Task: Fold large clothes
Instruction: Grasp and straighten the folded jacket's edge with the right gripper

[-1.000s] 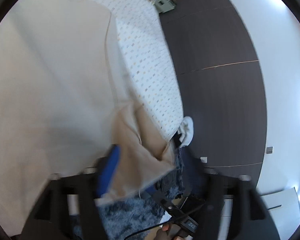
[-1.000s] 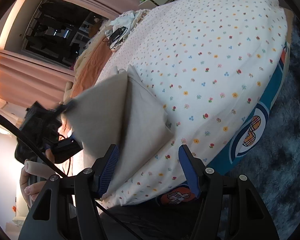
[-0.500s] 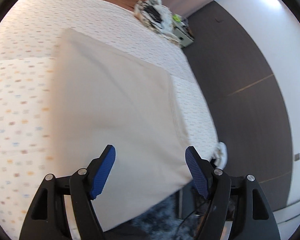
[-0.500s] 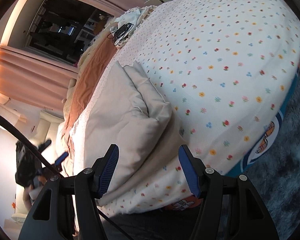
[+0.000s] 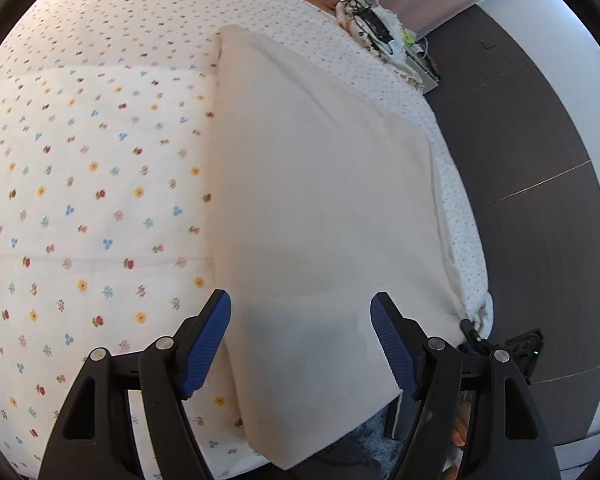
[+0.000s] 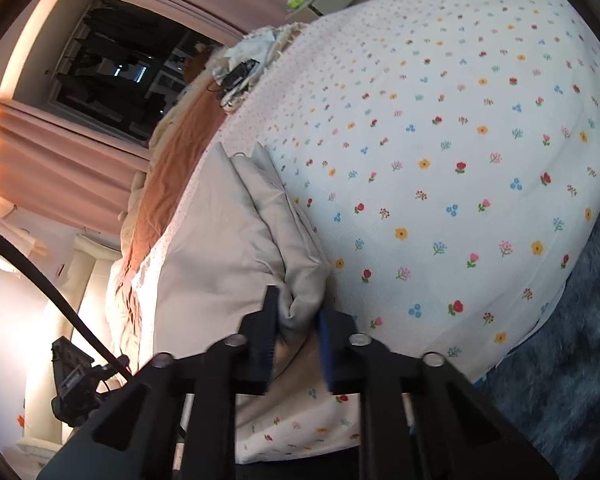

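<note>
**Beige cloth part-folded on the bed, right tongs closing on its corner**

The beige garment (image 5: 320,208) lies on the flowered bedspread (image 5: 80,184) as a smooth, roughly rectangular panel. In the left wrist view it stretches straight ahead of the left gripper (image 5: 300,344), with its near edge reaching to the bed's edge just below and between the blue pads. Those jaws stand wide apart with nothing pinched: the cloth lies under them, not in them.

In the right wrist view the same garment (image 6: 228,248) shows a thicker side, with several layers stacked and a bunched corner directly ahead of the right gripper (image 6: 296,320). Its jaws are closing, and that corner of cloth sits between them, the pads already pressing on the fabric.

Judging by how the cloth lies, at least one fold is done: the panel is flat on top and layered along the edge beside the right tongs. It is still broad, covering much of the bed's near portion, so further folds are probably left. The likely step in hand is lifting the gripped corner to carry it over. The left tongs would need to take the matching corner, below and to their right, before the cloth can be brought across evenly.
</note>
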Demonstrator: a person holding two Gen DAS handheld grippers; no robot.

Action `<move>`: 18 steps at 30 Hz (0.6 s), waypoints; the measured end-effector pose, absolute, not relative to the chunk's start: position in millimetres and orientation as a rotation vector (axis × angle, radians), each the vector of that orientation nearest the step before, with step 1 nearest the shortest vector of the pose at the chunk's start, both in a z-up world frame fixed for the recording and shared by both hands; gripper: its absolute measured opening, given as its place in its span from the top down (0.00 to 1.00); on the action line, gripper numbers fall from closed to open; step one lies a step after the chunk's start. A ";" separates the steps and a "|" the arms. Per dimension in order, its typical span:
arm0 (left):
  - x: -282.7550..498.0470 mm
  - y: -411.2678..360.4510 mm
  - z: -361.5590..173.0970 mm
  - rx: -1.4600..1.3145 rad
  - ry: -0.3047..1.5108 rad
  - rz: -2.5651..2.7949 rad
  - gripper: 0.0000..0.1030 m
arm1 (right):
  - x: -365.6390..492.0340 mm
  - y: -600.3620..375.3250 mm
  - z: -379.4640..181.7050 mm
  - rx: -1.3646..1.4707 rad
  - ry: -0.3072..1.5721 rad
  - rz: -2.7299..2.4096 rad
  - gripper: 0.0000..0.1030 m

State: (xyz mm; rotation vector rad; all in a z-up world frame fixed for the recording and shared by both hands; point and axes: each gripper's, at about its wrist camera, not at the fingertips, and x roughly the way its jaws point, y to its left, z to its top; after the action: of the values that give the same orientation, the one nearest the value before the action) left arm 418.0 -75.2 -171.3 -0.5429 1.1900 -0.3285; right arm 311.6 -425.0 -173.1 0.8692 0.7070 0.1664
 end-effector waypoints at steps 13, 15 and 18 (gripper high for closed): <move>427.6 -67.5 -185.8 -0.571 1.200 -0.313 0.29 | 302.3 -433.2 -164.4 0.821 0.744 0.169 0.75; 431.5 -66.0 -184.8 -0.571 1.189 -0.315 0.29 | 306.3 -438.5 -155.8 0.789 0.753 0.152 0.51; 438.6 -64.2 -183.1 -0.577 1.169 -0.331 0.29 | 313.3 -449.1 -142.6 0.757 0.750 0.135 0.34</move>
State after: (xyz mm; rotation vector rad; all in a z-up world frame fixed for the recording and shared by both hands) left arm 438.6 -64.2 -183.1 -0.5767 1.1693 -0.3310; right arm 313.3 -449.1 -142.6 0.7573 0.7498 0.1349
